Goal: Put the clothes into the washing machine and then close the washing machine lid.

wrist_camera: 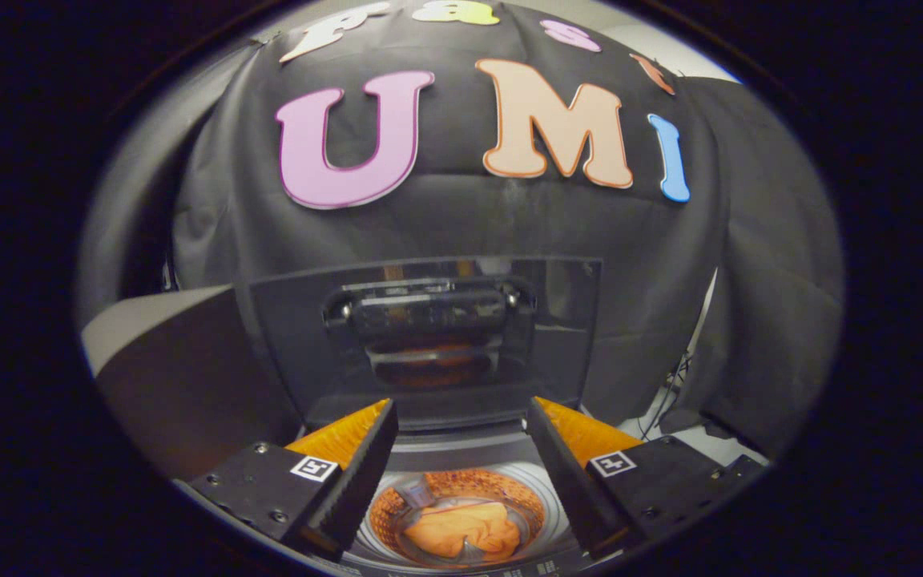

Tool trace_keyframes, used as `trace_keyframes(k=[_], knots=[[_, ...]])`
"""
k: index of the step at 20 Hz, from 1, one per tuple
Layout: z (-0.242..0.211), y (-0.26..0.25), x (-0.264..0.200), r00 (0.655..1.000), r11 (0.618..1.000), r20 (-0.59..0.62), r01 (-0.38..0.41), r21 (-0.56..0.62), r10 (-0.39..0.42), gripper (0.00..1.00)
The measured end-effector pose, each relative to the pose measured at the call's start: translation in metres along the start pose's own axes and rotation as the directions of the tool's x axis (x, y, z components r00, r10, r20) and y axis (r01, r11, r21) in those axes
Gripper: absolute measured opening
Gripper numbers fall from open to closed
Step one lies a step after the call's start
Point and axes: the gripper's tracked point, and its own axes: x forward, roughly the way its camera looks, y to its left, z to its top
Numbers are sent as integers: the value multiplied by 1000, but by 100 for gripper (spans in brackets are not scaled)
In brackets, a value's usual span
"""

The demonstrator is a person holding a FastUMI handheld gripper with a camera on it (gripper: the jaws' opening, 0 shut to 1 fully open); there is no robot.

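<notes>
- Clothes (465, 533) lay bunched, orange, down in the washing machine (461, 457) drum, below the spread, empty gripper (461, 449).
- Lid (429, 336) stood upright beyond the fingers; it looked rigid and light, best taken by its dark handle (429, 308).

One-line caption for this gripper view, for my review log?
Open gripper hovers above the washing machine drum, orange clothes already inside, the lid standing raised beyond the fingers.
</notes>
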Motion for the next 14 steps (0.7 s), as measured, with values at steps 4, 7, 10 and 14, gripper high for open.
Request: trace_keyframes(k=[4, 7, 10, 14], knots=[[60, 12, -5, 989, 999, 149, -21, 24, 17, 98], [107, 19, -15, 964, 999, 264, -45, 26, 37, 98], [156, 20, -23, 927, 998, 372, -60, 24, 47, 98], [189, 12, -13, 898, 1000, 438, -28, -10, 29, 98]])
